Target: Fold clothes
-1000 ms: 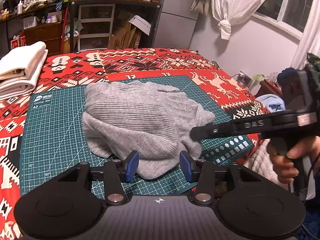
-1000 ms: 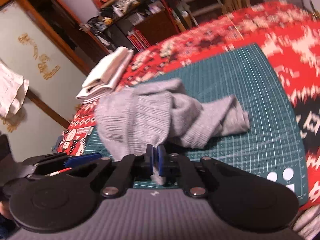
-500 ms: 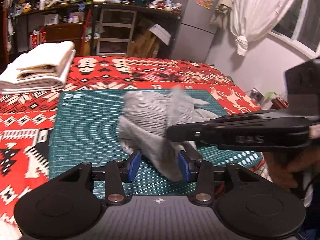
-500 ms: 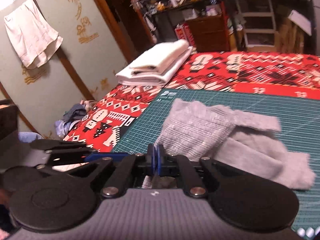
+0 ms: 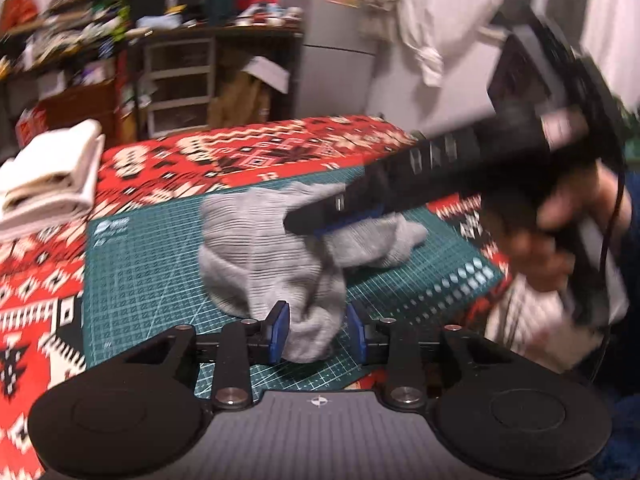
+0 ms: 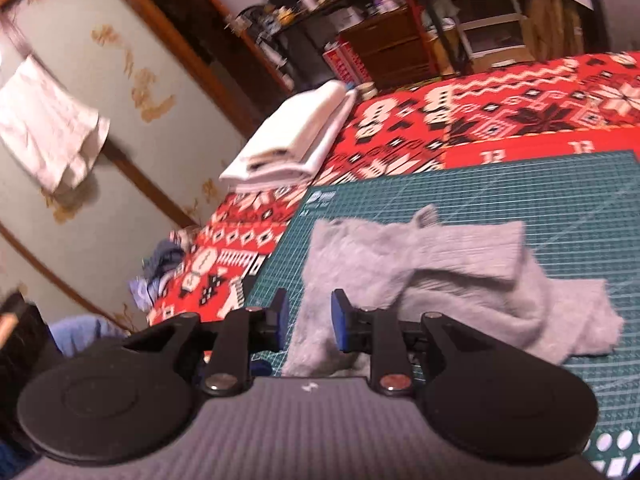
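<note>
A grey ribbed sweater [image 5: 272,248] lies crumpled on the green cutting mat [image 5: 140,272]. My left gripper [image 5: 317,332] is open at the mat's near edge, and a low fold of the sweater sits between its blue pads. My right gripper [image 6: 309,320] is open too, with the sweater's [image 6: 440,276] near edge hanging loose between its pads. In the left wrist view the right gripper [image 5: 296,222] reaches in from the right over the sweater, held by a hand [image 5: 560,220]. The view is blurred by motion.
A folded white stack [image 5: 52,184] rests on the red patterned blanket [image 5: 240,152] at the mat's far left corner, also visible as the white stack [image 6: 292,140] in the right wrist view. Cluttered shelves [image 5: 176,76] stand behind the bed. Clothes [image 6: 160,268] lie on the floor beside it.
My right gripper, shut on the sweater and carrying it up and across, has now opened and let the cloth go. The sweater has bunched toward the mat's middle. My left gripper stays open.
</note>
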The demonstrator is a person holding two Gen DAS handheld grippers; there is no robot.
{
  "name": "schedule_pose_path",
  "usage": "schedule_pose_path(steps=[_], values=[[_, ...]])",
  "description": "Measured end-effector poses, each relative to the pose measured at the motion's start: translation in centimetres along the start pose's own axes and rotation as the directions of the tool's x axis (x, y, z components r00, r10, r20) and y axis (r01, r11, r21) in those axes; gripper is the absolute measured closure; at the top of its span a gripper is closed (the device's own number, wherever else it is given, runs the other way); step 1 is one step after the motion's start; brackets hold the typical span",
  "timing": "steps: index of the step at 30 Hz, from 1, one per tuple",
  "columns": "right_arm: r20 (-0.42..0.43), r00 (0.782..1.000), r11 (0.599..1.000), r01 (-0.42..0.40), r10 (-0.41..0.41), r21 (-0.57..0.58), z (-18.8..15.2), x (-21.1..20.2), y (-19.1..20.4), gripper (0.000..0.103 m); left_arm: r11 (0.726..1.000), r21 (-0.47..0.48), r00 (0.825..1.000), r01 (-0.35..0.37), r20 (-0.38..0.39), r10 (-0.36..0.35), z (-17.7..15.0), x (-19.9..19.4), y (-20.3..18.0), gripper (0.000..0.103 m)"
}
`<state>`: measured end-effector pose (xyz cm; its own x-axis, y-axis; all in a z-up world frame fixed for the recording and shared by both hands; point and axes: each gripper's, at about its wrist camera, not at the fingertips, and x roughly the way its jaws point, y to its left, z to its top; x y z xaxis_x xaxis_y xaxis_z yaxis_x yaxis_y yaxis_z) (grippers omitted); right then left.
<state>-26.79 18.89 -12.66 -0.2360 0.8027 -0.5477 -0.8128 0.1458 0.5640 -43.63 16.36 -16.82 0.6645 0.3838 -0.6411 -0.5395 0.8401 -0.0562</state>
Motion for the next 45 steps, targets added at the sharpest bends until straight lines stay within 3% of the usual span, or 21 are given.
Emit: schedule_pose_path(steps=[5,10,13,18,20,24,29,34,40,45], values=[[0.034,0.999,0.999,0.036,-0.037,0.018,-0.4,-2.7,-1.5,0.075,0.98,0.16,0.993,-0.115,-0.018,0.119,-0.5,1.8,-1.0,0.072],[0.041,0.995,0.995,0.093,-0.094,0.019,-1.1,-4.4,-2.9,0.075,0.978,0.183,0.992,-0.104,-0.046,0.114,-0.8,3.3,-1.0,0.072],[0.045,0.991,0.992,0.126,-0.127,0.03,-1.7,-5.2,-3.7,0.075,0.974,0.194,0.989,-0.119,-0.067,0.134,-0.9,4.1,-1.5,0.089],[0.053,0.985,0.986,0.165,-0.167,0.025,-2.3,-6.1,-4.4,0.075,0.973,0.162,0.983,-0.165,-0.054,0.175,-1.0,3.9,-0.9,0.096],[0.057,0.979,0.981,0.194,-0.194,-0.008,-2.3,-6.4,-4.3,0.075,0.963,0.153,0.974,-0.221,-0.015,0.225,-0.9,3.0,-0.4,0.096],[0.056,0.964,0.956,0.266,-0.261,-0.124,-2.1,-6.3,-3.3,0.076,0.936,0.076,0.939,-0.345,0.045,0.342,-0.2,0.4,2.0,0.096],[0.033,0.953,0.916,0.298,-0.301,-0.267,-2.8,-5.5,-2.0,0.076,0.912,0.007,0.91,-0.41,0.068,0.409,0.8,-1.2,4.8,0.096],[0.0,0.956,0.891,0.273,-0.293,-0.363,-4.3,-4.4,-0.7,0.076,0.911,-0.047,0.908,-0.41,0.073,0.412,1.4,-2.1,6.2,0.096],[-0.04,0.968,0.864,0.202,-0.248,-0.462,-5.5,-2.6,1.7,0.076,0.912,-0.043,0.909,-0.408,0.074,0.41,1.4,-2.3,6.4,0.096],[-0.084,0.969,0.815,0.148,-0.234,-0.561,-6.5,-1.4,3.5,0.076,0.913,-0.055,0.91,-0.405,0.072,0.409,1.4,-2.5,6.6,0.096]])
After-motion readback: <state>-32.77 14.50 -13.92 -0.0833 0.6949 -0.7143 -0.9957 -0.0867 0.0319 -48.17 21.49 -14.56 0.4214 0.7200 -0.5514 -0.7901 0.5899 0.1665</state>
